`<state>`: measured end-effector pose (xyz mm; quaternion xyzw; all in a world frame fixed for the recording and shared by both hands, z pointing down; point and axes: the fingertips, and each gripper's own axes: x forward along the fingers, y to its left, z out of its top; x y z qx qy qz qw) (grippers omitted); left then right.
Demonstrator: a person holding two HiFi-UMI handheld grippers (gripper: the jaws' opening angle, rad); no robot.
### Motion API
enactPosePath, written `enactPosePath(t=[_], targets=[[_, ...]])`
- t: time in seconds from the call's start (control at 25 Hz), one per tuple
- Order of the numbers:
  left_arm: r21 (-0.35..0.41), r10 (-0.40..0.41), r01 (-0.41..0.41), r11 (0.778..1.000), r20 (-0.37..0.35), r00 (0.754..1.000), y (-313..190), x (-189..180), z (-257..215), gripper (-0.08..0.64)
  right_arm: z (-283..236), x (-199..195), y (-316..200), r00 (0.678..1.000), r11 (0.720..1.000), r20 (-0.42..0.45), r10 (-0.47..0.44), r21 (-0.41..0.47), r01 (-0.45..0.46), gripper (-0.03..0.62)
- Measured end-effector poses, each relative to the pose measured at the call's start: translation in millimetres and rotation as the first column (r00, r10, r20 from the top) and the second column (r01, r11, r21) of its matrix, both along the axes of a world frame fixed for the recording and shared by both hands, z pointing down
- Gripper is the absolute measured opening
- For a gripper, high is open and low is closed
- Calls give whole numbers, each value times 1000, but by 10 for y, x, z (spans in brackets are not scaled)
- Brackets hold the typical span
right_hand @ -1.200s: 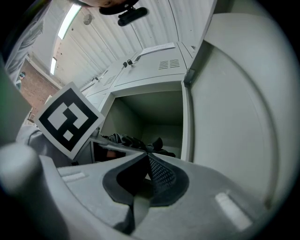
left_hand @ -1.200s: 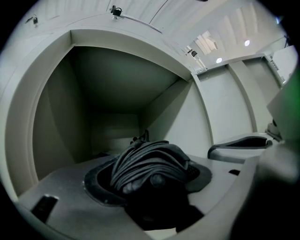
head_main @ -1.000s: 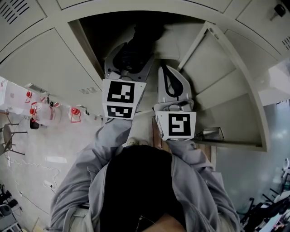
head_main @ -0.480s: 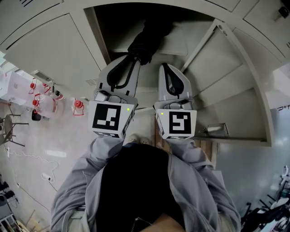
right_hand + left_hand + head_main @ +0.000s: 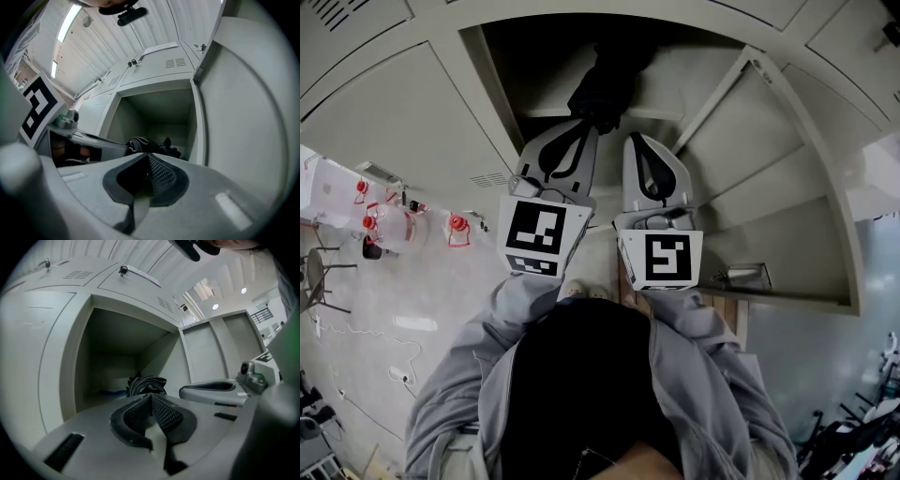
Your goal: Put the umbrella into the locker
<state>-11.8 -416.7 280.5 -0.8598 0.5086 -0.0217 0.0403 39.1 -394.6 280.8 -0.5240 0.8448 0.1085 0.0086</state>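
The wall of grey lockers fills the upper part of the head view, and one locker (image 5: pixel 492 89) in it stands open, its inside dark. Its door (image 5: pixel 769 187) is swung out to the locker's right side and hangs clear of the opening. The neighbouring doors to the locker's left and above it are closed.

A person in a grey long-sleeved top (image 5: pixel 694 375) stands in front of the locker, both arms stretched towards its opening.

The left gripper (image 5: pixel 586 127) sits just in front of the locker's mouth, towards the left half of the opening. Its jaws have just closed; the pads now meet tip to tip with nothing between them. The right gripper (image 5: pixel 639 141) is beside it, in front of the opening's right half, nearer the open door. Its jaws are also pressed together and hold nothing.

The umbrella (image 5: pixel 605 84), black and folded into a loose bundle, lies on the locker's floor, inside the opening and running back into the dark. Its near end reaches the front edge of the locker, right by the left gripper's tips; whether it touches them I cannot make out from the head view, though the left gripper view shows it lying beyond the closed pads.

Well left of the locker, red-capped bottles (image 5: pixel 455 230) stand on the pale floor.
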Motion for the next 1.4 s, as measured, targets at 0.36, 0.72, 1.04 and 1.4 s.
enactPosePath(t=[0.36,0.72,1.04,1.4], targets=[[-12,42,-42,999,-5,999,-380,262,9,14,-11,128,-134,999,999,3,48,-3,-48,0],[-26,46,-46,999,-6,999,-463,298,19,14,-57,212,-87,997,997,9,78,7,-78,0],[-5,29,-30,1000,-43,999,53,110,-44,14,-102,311,193,995,995,19,101,21,-102,0],[42,-57,57,997,-16,998,758,-175,149,14,117,346,629,993,994,41,108,-9,-108,0]])
